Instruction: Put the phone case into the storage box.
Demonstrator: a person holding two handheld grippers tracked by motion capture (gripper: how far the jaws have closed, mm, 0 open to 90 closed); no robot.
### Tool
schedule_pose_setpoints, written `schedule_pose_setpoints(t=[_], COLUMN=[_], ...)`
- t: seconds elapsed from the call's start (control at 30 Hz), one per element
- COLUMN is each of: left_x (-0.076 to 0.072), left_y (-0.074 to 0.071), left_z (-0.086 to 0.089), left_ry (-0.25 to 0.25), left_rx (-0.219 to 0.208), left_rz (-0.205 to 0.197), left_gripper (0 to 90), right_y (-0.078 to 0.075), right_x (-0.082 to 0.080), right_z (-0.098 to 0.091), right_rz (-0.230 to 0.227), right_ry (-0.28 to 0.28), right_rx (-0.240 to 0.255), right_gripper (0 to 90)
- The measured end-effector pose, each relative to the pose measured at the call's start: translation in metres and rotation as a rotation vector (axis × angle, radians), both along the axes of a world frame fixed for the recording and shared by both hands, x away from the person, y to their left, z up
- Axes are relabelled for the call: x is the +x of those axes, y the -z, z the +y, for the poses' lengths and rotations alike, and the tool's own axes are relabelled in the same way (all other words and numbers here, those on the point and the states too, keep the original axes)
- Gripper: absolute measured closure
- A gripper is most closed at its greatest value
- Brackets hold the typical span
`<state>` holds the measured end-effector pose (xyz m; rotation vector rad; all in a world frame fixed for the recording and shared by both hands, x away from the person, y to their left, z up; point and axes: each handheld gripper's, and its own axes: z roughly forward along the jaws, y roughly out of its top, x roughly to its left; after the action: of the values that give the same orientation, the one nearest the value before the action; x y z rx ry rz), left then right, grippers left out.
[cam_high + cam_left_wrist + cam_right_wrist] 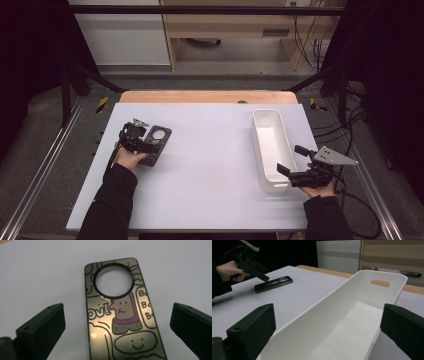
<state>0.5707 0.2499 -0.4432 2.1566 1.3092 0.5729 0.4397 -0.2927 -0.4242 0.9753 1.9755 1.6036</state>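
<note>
A white table top [210,170] is seen under dark surroundings, with a wooden edge at its far side. The left gripper [145,142] is held with its jaws spread wide and nothing clamped; a phone case [120,315] with cartoon drawings lies flat on the table between and below them, untouched. The right gripper [292,162] is likewise spread open, its jaws set either side of the near end of a white bin [270,145], without pressing on it.

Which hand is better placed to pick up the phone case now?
Left. The left gripper hangs just above the phone case with open jaws either side of it. The right gripper is far off, open astride the white bin's near end.
</note>
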Motion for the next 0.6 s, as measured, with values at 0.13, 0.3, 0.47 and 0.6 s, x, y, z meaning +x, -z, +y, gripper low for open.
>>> schedule_pose_setpoints(t=[0.13, 0.3, 0.47, 0.6], left_x=[0.006, 0.011, 0.013, 0.013], left_y=[0.005, 0.012, 0.017, 0.02], left_z=[-0.001, 0.0, -0.002, -0.004], left_ry=[-0.003, -0.009, -0.007, -0.007], left_rx=[0.008, 0.016, 0.015, 0.017], left_rz=[0.021, 0.045, 0.061, 0.065], left_gripper=[0.0, 0.0, 0.0, 0.0], right_y=[0.0, 0.0, 0.0, 0.0], right_x=[0.0, 0.0, 0.0, 0.0], right_z=[0.0, 0.0, 0.0, 0.0], right_rz=[0.0, -0.001, -0.001, 0.0], right_ry=[0.0, 0.0, 0.0, 0.0], right_rx=[0.001, -0.001, -0.002, 0.0], right_gripper=[0.5, 0.5, 0.5, 0.5])
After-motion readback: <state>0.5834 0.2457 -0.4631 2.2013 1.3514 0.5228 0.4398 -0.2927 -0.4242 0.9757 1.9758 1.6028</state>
